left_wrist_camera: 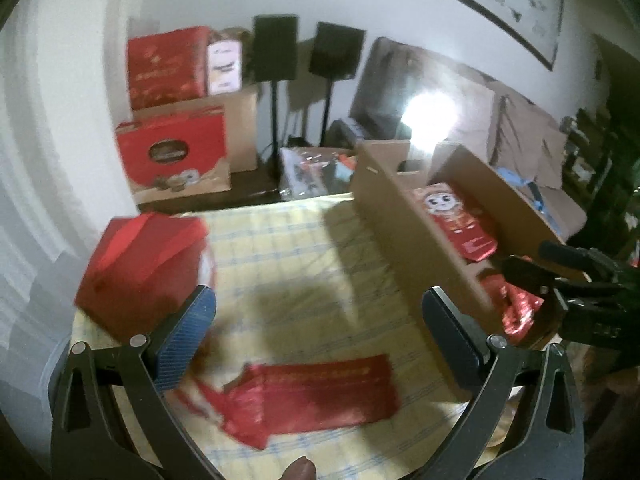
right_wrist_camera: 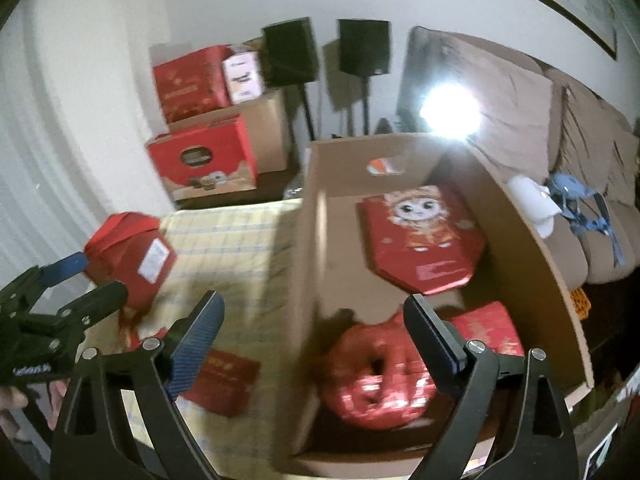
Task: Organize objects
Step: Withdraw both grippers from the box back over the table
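Between the fingers of the left gripper lies only yellow checked tablecloth; the jaws stand wide apart and hold nothing. Just below that gap, a flat red packet rests on the cloth. To the left, a red gift box sits near the table's edge, close behind the left finger in this view.

The right gripper is likewise spread wide, with nothing clamped. Its left finger hangs over the tablecloth, and its right finger over the interior of the open cardboard box. Inside the box, a shiny red ring-shaped item lies at the near end, partly behind the right finger. A red carton lies just beside it. A red package printed with a cartoon figure lies further in, toward the far wall.

Beyond the table, red cartons are stacked on brown boxes against the wall. Two black speakers stand on poles beside them. A sofa runs behind the cardboard box.
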`<act>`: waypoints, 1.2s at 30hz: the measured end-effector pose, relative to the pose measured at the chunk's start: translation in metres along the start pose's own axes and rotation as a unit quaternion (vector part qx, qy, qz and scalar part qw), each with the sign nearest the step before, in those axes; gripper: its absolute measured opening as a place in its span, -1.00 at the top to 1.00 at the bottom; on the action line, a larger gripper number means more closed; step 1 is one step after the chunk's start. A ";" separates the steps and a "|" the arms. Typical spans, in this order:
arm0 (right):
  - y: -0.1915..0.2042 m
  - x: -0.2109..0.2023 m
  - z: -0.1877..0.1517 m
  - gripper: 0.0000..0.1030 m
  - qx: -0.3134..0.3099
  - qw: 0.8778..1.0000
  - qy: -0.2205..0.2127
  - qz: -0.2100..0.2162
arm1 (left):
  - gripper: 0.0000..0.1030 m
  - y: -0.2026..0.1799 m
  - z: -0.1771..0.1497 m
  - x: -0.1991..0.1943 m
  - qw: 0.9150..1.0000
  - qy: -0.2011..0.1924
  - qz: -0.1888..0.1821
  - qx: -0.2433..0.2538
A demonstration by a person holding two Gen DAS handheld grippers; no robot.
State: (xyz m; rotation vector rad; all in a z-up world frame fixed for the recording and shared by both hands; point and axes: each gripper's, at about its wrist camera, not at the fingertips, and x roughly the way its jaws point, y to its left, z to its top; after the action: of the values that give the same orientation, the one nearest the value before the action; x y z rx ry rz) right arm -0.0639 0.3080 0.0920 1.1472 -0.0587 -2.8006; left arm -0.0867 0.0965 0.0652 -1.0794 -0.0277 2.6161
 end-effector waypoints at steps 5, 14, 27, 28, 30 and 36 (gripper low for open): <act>0.036 0.002 -0.008 -0.79 -0.041 0.999 0.001 0.015 | -0.99 0.038 -0.021 -0.008 0.999 0.011 0.019 -0.025; 0.081 0.012 -0.021 -0.79 -0.073 0.996 0.009 0.044 | -0.99 0.079 -0.044 -0.023 0.998 0.014 0.044 -0.053; 0.123 0.035 -0.051 -0.79 -0.125 0.989 0.025 0.069 | -0.99 0.097 -0.070 -0.018 0.996 0.037 0.054 -0.057; 0.126 0.038 -0.054 -0.79 -0.130 0.989 0.027 0.069 | -0.99 0.098 -0.072 -0.017 0.996 0.038 0.052 -0.059; 0.131 0.044 -0.060 -0.77 -0.142 0.987 0.032 0.067 | -0.99 0.099 -0.077 -0.014 0.996 0.042 0.047 -0.065; 0.137 0.059 -0.074 -0.70 -0.163 0.983 0.047 0.074 | -0.91 0.101 -0.089 -0.002 0.995 0.059 0.047 -0.068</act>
State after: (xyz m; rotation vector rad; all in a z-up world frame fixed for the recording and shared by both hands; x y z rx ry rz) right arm -0.0409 0.1650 0.0089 1.1392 0.2978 -2.5021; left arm -0.0516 -0.0095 -0.0105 -1.3100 -0.1335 2.6604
